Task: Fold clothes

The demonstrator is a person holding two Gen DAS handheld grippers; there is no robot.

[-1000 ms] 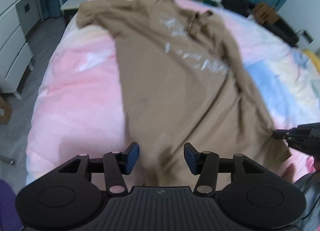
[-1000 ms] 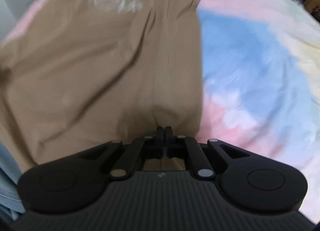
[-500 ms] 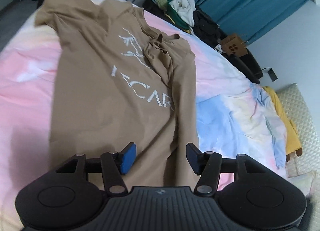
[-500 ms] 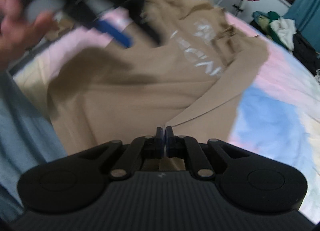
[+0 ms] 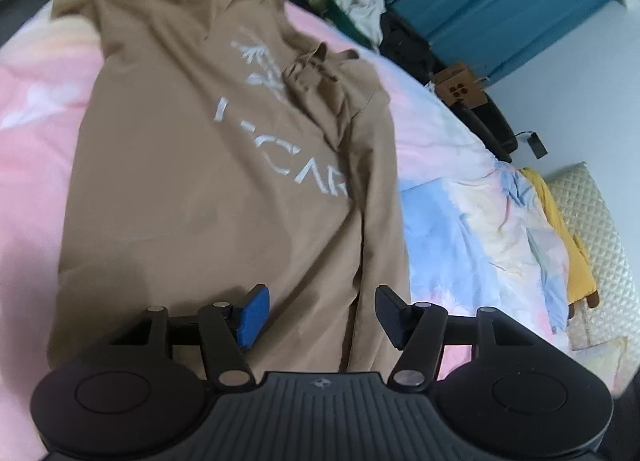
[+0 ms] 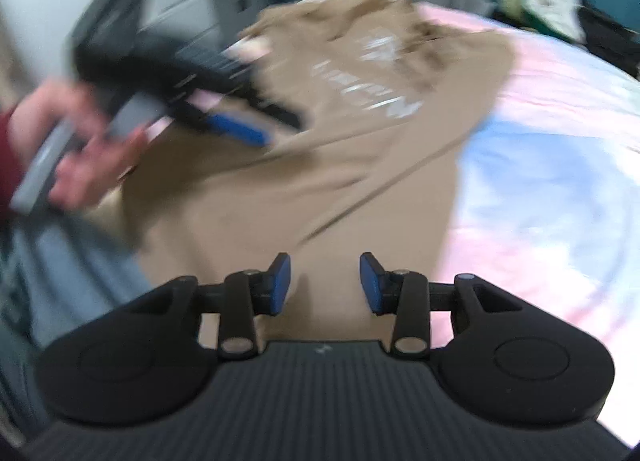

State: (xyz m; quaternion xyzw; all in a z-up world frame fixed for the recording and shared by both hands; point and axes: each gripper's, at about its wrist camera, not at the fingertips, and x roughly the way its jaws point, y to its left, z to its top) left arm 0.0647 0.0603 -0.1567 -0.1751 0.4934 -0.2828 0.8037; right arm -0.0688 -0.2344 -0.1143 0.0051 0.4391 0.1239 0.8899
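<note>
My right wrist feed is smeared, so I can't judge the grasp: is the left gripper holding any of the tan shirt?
Observer: No. The left gripper is open above the tan shirt, with nothing between its fingers.
Operator: Is the side nearest the blue patch folded in?
Observer: Yes. A long strip lies folded over the front, and the white lettering stops at its crease.
Operator: Anything else on the bed?
Observer: A yellow garment beside a quilted pillow.

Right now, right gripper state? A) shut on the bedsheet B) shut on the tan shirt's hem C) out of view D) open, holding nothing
D: the right gripper has its blue pads apart, with only the tan shirt lying flat on the bed visible between them.
</note>
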